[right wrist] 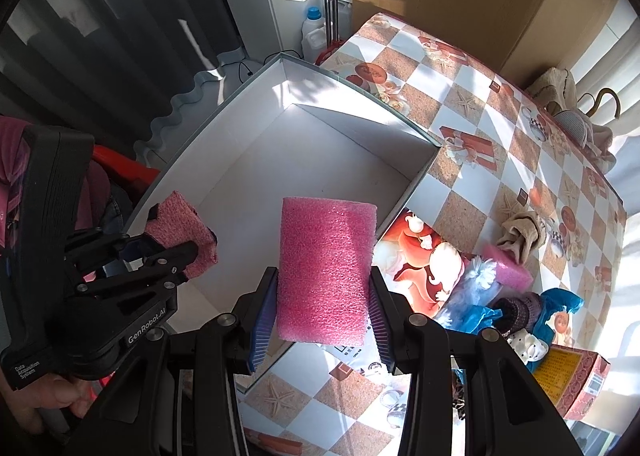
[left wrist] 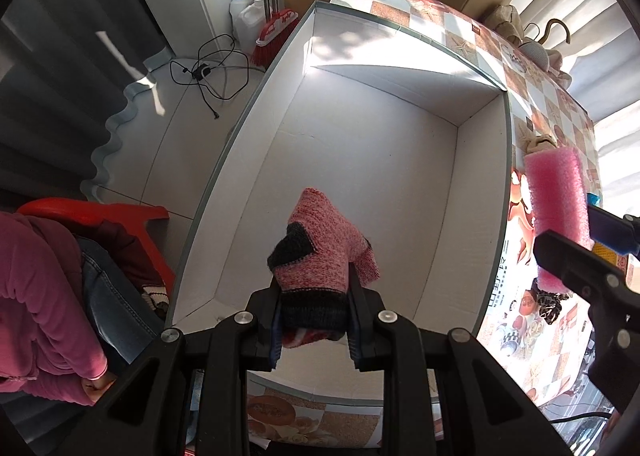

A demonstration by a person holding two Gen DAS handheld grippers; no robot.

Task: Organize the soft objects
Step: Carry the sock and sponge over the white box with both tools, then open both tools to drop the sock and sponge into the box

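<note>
Left gripper (left wrist: 316, 320) fingers clamped on pink knit sock (left wrist: 326, 252) over white box (left wrist: 360, 160); cuff hidden between fingers. Right gripper (right wrist: 320, 320) fingers clamp pink foam block (right wrist: 326, 268) above the box's right wall; its lower end is cut off.

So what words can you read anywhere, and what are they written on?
"GenRobot.AI": on the left claw, along its black body.
"Data Acquisition System": on that claw's handle end.
Print on the red and yellow box: too small to read.
Print on the picture sheet beside the white box: too blurred.
</note>
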